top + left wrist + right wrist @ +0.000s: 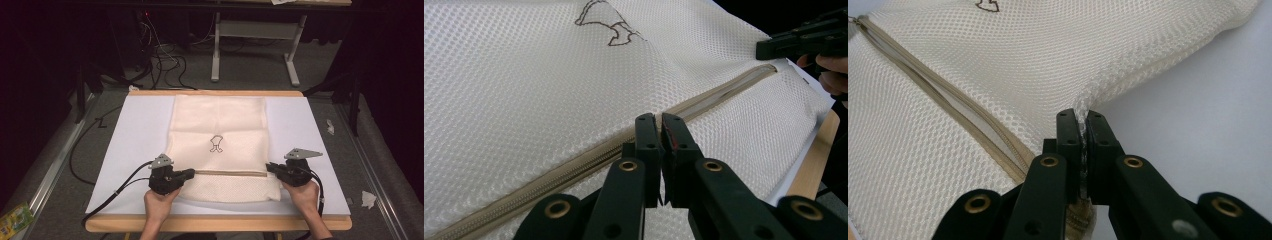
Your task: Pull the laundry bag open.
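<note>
Nearest the person, the wooden front edge of the counter (215,223) runs just behind both hands, with a white sheet (135,130) covering most of its top. The left gripper (192,173) lies low over the sheet, its jaws together and clamped on the left end of the beige zipper (230,173); in the left gripper view the jaw tips of the left gripper (659,120) meet right on the zipper band (574,165). The right gripper (268,167) has its jaws pressed together on the mesh at the right edge of the mesh bag (220,125); in the right gripper view a pinched fold of the mesh bag (998,75) rises between the tips of the right gripper (1081,116), with the zipper (948,100) just to their left.

The bag lies flat between the two grippers and stretches away from them towards the far edge of the counter. A small outlined emblem (216,144) sits on it beyond the zipper. Whether anything is inside the bag cannot be told.

Bare white sheet lies open outside each gripper, wider on the left. Past the counter's far edge the floor carries cables (165,60) and a grey table frame (255,45).
</note>
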`<action>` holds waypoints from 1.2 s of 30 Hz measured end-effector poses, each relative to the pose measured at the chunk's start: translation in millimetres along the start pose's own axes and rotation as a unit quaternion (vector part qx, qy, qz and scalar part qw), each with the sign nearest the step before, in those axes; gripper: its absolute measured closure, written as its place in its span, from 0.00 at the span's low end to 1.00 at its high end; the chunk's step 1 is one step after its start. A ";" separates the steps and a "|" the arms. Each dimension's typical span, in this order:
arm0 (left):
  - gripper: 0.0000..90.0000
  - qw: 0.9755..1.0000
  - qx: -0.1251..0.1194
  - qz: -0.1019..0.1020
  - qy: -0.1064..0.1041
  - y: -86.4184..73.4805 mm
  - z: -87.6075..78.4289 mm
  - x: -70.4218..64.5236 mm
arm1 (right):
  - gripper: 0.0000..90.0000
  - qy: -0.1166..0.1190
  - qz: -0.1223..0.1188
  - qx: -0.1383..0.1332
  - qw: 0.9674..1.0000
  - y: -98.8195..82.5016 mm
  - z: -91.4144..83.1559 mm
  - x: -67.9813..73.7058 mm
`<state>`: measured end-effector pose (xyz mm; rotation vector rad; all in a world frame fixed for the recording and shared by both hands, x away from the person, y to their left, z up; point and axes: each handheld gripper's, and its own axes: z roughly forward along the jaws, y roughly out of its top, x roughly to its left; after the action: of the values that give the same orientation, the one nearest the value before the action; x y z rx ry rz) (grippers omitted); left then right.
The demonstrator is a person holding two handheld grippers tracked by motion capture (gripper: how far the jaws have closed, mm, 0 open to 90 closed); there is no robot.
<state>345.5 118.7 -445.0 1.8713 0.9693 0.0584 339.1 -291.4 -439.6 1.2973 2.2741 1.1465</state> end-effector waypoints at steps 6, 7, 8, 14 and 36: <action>0.97 1.000 -0.003 -0.006 0.002 -2.0 -3.0 3.7 | 0.98 0.000 0.000 0.000 1.000 -1.2 1.0 -1.0; 0.97 1.000 -0.003 -0.006 0.002 -1.9 -3.1 3.6 | 0.98 0.000 0.000 0.001 1.000 -0.9 0.8 -0.6; 0.97 1.000 -0.003 -0.006 0.002 -1.9 -3.4 3.6 | 0.98 -0.001 0.000 0.000 1.000 -0.8 0.6 -0.2; 0.97 1.000 -0.005 -0.007 0.011 -3.1 -6.2 5.8 | 0.98 -0.002 -0.001 -0.002 1.000 -1.2 0.9 -0.1; 0.97 0.998 -0.043 -0.044 0.029 -2.3 -18.6 14.8 | 0.98 -0.014 -0.010 0.000 1.000 -2.8 2.3 -2.6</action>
<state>346.1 142.4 -442.6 1.7555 1.0709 0.1001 340.2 -293.2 -443.5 1.2803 2.2625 1.1143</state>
